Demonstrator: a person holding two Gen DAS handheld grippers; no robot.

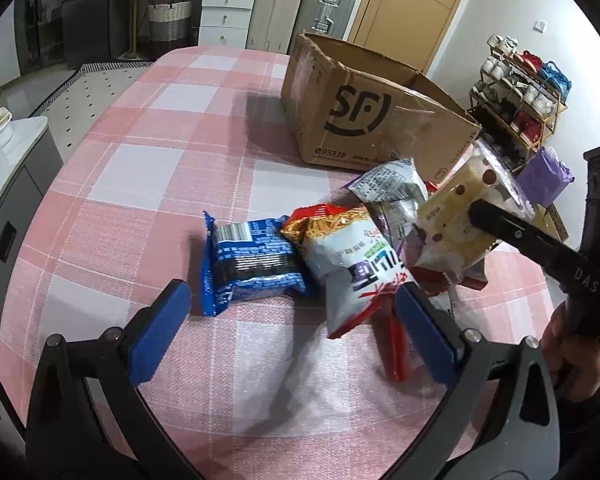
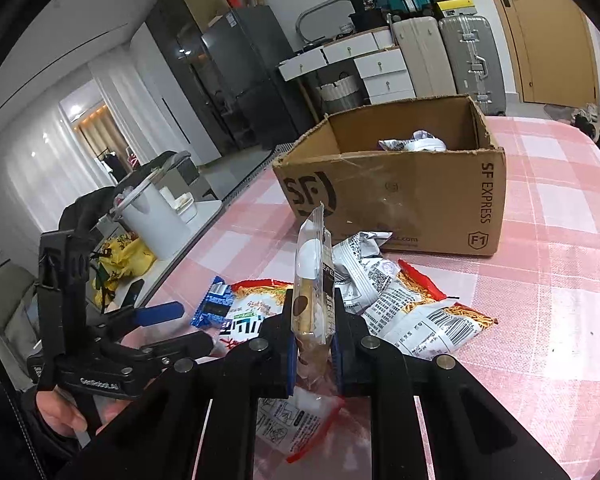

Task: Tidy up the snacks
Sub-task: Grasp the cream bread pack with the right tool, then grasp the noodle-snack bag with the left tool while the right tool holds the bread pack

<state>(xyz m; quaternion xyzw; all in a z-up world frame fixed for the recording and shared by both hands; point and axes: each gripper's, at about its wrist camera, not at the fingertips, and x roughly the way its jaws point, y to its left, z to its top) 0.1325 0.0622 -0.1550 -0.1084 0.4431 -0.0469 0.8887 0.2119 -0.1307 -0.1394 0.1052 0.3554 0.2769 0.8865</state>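
Note:
A pile of snack packs lies on the pink checked tablecloth [image 1: 140, 168]. A blue biscuit pack [image 1: 252, 264] and a white-and-orange noodle snack bag [image 1: 352, 264] lie just ahead of my left gripper [image 1: 292, 332], which is open and empty above the cloth. My right gripper [image 2: 314, 344] is shut on a clear-wrapped pastry pack [image 2: 312, 280], held upright above the pile; it also shows in the left wrist view [image 1: 460, 216]. A brown SF cardboard box [image 2: 400, 200] stands open behind the pile with one white pack [image 2: 414, 142] inside.
More white and orange snack bags [image 2: 420, 312] lie right of the held pack. A side counter with a white kettle [image 2: 156, 220] runs along the table's left. A shoe rack [image 1: 520, 96] stands beyond the table's far side. Suitcases and drawers line the back wall.

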